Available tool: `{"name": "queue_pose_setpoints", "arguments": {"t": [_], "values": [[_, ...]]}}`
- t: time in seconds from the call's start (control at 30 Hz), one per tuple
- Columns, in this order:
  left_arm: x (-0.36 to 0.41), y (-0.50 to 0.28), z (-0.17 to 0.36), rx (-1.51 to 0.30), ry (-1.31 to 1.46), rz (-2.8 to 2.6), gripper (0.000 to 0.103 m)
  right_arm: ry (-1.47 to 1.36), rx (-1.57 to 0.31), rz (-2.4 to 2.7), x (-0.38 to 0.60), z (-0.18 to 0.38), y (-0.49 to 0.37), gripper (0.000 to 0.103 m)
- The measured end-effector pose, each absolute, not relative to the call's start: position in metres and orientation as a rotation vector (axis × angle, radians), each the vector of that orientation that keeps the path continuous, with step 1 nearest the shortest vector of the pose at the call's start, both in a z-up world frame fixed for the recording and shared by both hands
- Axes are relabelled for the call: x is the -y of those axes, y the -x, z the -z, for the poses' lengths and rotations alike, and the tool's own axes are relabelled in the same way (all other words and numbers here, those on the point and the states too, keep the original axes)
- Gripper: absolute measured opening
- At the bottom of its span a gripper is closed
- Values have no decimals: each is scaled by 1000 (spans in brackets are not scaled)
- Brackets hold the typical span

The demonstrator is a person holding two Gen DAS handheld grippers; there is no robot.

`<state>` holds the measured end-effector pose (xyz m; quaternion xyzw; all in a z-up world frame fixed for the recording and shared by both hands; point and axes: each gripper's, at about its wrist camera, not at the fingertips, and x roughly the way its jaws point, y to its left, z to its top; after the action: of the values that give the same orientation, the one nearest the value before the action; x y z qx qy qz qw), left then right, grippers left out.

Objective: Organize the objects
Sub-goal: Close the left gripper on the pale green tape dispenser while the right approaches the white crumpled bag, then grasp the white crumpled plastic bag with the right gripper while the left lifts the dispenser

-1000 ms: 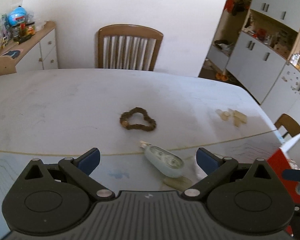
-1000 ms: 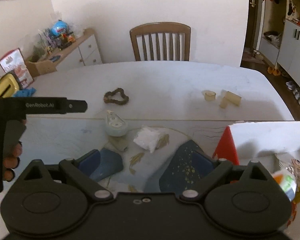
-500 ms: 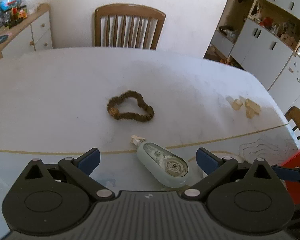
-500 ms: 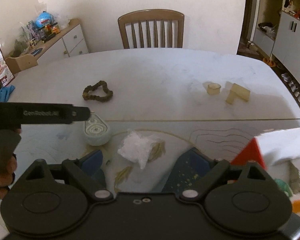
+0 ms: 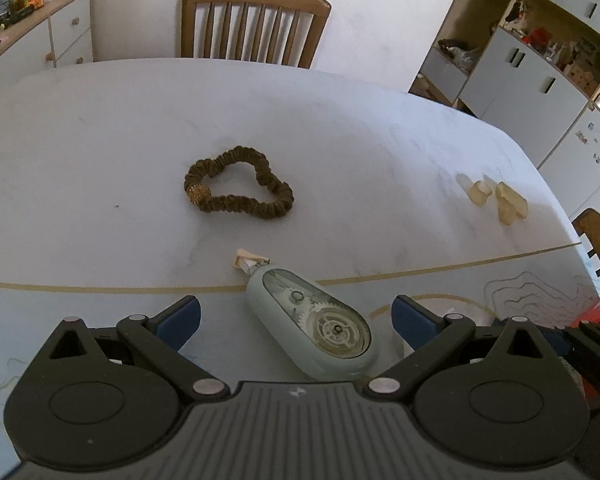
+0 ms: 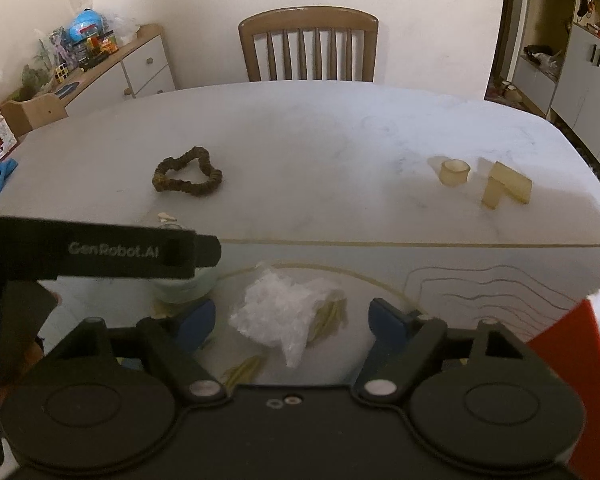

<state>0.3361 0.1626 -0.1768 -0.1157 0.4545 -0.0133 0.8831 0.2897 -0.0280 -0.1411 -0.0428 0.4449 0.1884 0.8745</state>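
A pale green correction tape dispenser (image 5: 312,328) lies flat on the table mat, nozzle pointing away. My left gripper (image 5: 296,316) is open and low over it, with the dispenser between its blue fingertips, untouched. A crumpled white plastic wad (image 6: 284,312) rests on the mat between the fingers of my right gripper (image 6: 291,318). Those jaws are closing, but the pads are still apart from the wad. A brown scrunchie (image 5: 240,196) with a gold bead lies farther back on the white table (image 5: 100,140). The dispenser (image 6: 188,284) is mostly hidden in the right wrist view.
Three yellowish translucent pieces (image 6: 454,172) sit at the table's far right. A red and white box (image 6: 572,340) stands at the near right. The left tool's black side bar (image 6: 100,254) crosses the right wrist view. A wooden chair (image 5: 256,20) stands behind the table.
Both grippers have sunk toward the table and moved forward. The dispenser now sits between the left fingers. The right jaws have narrowed around the white wad.
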Motion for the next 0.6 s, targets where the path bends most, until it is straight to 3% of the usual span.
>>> {"name": "queue_pose_setpoints", "arguments": {"t": [0.3,0.47,0.6], "values": [[-158,-335,181,-934,235,43,96,105,-941,-408,24,150,-295,78],[-156,-332,179,-921,228,50,75,104,-950,-410,23,153,-296,74],[-156,-330,178,-919,231,62,73,102,-950,-418,22,152,-296,65]]}}
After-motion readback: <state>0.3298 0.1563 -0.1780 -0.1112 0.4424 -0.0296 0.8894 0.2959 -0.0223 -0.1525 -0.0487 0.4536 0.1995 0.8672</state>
